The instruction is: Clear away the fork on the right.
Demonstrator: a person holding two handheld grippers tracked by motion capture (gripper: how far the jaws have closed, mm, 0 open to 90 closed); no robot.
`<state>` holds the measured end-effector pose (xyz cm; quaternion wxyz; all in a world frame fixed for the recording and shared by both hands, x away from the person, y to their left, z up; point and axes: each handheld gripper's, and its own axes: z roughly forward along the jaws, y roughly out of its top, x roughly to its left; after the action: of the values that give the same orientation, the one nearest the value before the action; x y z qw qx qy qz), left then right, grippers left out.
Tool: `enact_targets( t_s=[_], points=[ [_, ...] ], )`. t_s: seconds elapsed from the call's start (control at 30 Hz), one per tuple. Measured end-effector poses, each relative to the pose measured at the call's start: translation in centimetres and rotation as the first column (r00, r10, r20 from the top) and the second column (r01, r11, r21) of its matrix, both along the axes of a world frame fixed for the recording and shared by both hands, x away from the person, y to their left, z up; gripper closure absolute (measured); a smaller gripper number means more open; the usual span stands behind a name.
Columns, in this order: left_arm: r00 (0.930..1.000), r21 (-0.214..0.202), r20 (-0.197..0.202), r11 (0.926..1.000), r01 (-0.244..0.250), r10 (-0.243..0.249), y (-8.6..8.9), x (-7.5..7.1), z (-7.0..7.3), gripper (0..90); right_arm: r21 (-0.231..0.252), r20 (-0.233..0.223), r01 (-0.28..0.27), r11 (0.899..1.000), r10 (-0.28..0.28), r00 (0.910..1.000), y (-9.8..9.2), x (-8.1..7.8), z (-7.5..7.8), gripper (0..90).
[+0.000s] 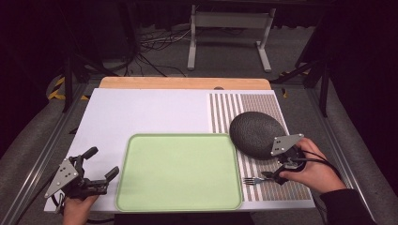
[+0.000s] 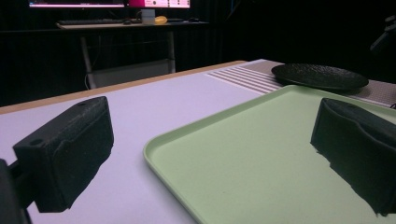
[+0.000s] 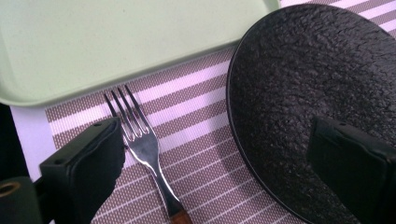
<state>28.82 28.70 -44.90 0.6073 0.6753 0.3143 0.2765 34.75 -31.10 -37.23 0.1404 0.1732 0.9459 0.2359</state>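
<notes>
- The fork lies flat on the striped placemat at the near right of the table, tines pointing left toward the green tray, just right of the tray's near right corner.
- The right gripper sits low over the fork's handle end, jaws spread wide and gripping nothing. In the right gripper view, the fork lies between the jaws, its head right beside one jaw, its wooden handle running back toward the camera.
- The other jaw there hangs over the black plate, which lies just beside the fork, on the far side of it on the table.
- The left gripper is well apart from the fork, at the near left of the white table, left of the tray.
- Its jaws also stand wide open and empty; in the left gripper view one jaw is over the tray, the other over bare tabletop.
</notes>
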Motion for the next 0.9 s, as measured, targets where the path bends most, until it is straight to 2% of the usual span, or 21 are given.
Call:
enact_targets(
  t_s=[0.2,0.37,0.53,0.67,0.9],
  points=[
    [1.0,0.005,0.001,1.0,0.003,-0.003,0.0,0.0,0.0,0.1,-0.036,-0.041,-0.033,0.999,0.031,0.9987,0.2,0.2,-0.2,5.1],
    [1.0,0.005,0.001,1.0,0.003,-0.003,0.0,0.0,0.0,0.0,-0.091,-0.08,-0.04,0.995,0.033,0.9963,0.5,0.3,-0.5,5.5],
    [1.0,0.007,0.001,1.0,0.003,-0.003,0.0,0.0,0.0,0.0,-0.12,-0.108,-0.05,0.992,0.037,0.9934,0.6,0.3,-0.7,5.4],
    [1.0,0.003,0.0,1.0,0.001,-0.001,0.0,0.0,0.0,0.0,-0.19,-0.135,-0.058,0.98,0.033,0.9903,0.6,0.4,-0.9,5.5],
    [1.0,0.008,0.001,1.0,0.002,-0.002,0.0,0.0,0.0,0.0,-0.216,-0.16,-0.072,0.974,0.038,0.9864,0.6,0.4,-1.0,5.8]
  ],
)
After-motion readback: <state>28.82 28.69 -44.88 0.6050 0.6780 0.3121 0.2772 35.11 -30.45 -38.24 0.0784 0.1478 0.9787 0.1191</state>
